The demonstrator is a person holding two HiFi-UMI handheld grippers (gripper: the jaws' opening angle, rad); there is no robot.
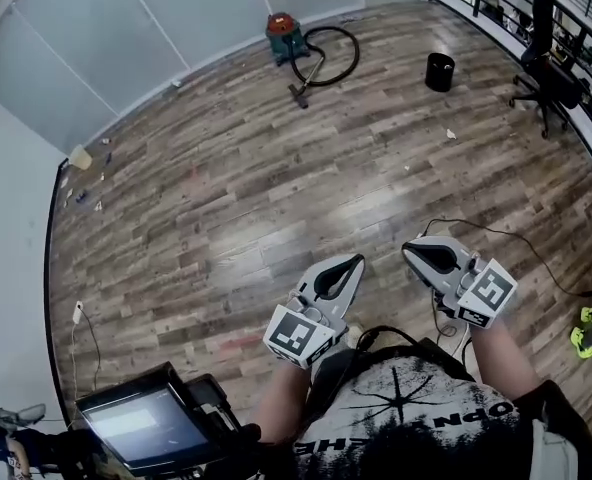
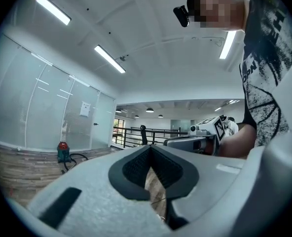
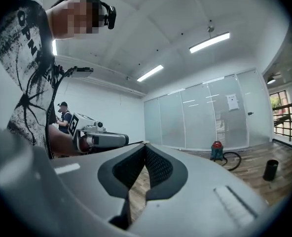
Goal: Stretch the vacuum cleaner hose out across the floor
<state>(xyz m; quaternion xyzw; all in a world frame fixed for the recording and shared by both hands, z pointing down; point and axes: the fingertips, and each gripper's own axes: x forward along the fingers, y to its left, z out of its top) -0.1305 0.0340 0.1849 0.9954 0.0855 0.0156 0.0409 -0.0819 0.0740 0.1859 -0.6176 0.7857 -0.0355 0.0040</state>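
close under our chin is a black-and-white printed shirt (image 1: 416, 408), and out from it reach our two forearms, each with a grey claw held level over the wooden floor (image 1: 236, 188). the left claw (image 1: 354, 262) is clenched with nothing in it; its own view shows the black pads (image 2: 136, 168) meeting at the tip, with only floorboards in the slot behind them. the right claw (image 1: 412, 249) is clenched and empty too, its pads (image 3: 158, 167) pressed together the same way. the two sit side by side, near each other but apart.

the vacuum cleaner (image 1: 286, 36), red on top and green below, stands well away from us by the glass wall (image 1: 126, 38). its black hose (image 1: 341, 58) lies curled in a loop on the floor just beside it, with the nozzle (image 1: 299, 95) resting in front. a black bin (image 1: 439, 71) stands to the right of the loop, and an office chair (image 1: 546, 63) further right by the railing. a thin cable (image 1: 516, 243) trails over the boards near our right claw, and a small screen (image 1: 141, 426) sits at our lower left
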